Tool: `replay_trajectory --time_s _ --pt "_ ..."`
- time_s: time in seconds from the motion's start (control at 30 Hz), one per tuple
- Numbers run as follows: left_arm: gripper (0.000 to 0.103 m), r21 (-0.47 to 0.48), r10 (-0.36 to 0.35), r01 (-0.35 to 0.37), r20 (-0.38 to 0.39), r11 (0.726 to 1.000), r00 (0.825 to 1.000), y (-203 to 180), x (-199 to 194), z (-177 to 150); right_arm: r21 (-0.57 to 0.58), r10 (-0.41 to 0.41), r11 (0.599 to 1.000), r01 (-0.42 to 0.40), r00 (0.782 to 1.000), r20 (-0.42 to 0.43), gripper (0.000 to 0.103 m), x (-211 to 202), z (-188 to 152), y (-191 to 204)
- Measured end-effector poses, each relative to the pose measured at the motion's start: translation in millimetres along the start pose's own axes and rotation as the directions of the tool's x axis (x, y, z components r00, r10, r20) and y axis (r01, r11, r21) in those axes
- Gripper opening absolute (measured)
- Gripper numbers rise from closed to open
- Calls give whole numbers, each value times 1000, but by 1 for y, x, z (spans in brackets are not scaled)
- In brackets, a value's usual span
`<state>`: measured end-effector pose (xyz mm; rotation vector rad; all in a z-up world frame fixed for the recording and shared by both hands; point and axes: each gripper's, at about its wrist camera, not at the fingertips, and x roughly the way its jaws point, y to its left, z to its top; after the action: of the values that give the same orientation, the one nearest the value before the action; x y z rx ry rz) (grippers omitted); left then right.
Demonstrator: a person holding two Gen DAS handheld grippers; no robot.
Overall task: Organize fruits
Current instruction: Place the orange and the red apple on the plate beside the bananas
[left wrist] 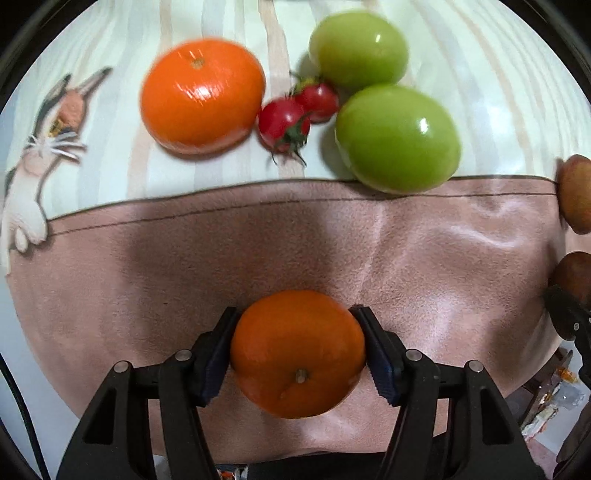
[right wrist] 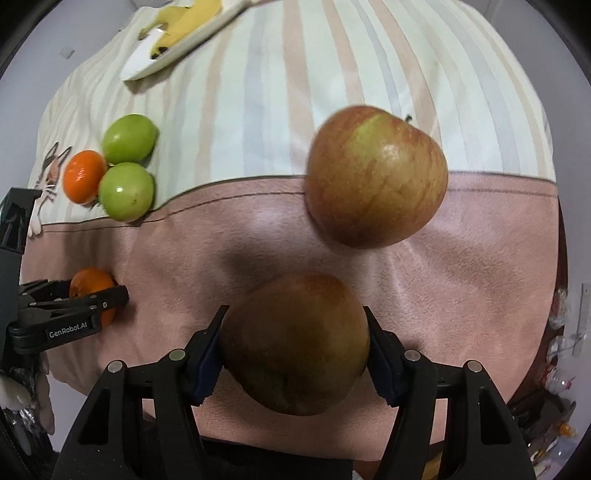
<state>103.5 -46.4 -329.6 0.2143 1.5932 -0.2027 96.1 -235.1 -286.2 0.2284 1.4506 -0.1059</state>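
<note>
My left gripper is shut on an orange over the pink cloth; it also shows in the right wrist view. Ahead on the striped cloth lie a second orange, two cherry tomatoes and two green fruits. My right gripper is shut on a brownish apple. A second red-yellow apple rests just ahead of it at the cloth seam.
A white plate with bananas sits at the far left edge of the striped cloth. A cat picture is printed on the cloth. Clutter lies beyond the table's right edge.
</note>
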Motion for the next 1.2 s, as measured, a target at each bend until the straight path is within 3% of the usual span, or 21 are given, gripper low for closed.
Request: replay_trajectory --time_s 0.17,0.3,0.53,0.7,0.83,1.03,1.2 --pt "61 -9 -38 39 63 999 997 1 -48 -5 -8 65 998 -65 997 35 68 -22 4 16" --pt "61 -14 -85 87 133 996 988 3 -90 9 -21 129 992 -128 989 78 68 -45 28 30" --pt "61 -11 -148 155 252 988 956 9 -163 67 -56 200 980 -193 963 181 68 -90 93 53" --pt "61 -25 -153 167 289 986 945 27 -173 137 -67 201 979 -190 943 267 68 -108 160 66" --pt "61 -45 -149 168 274 985 950 44 -164 199 -71 187 982 -173 935 301 68 -107 222 72" --pt "61 -54 -156 168 180 984 971 53 -121 275 -77 135 990 -118 951 278 68 -78 296 74" --pt "62 -53 -157 164 121 985 980 50 -94 314 -91 94 993 -74 969 229 68 -47 337 74"
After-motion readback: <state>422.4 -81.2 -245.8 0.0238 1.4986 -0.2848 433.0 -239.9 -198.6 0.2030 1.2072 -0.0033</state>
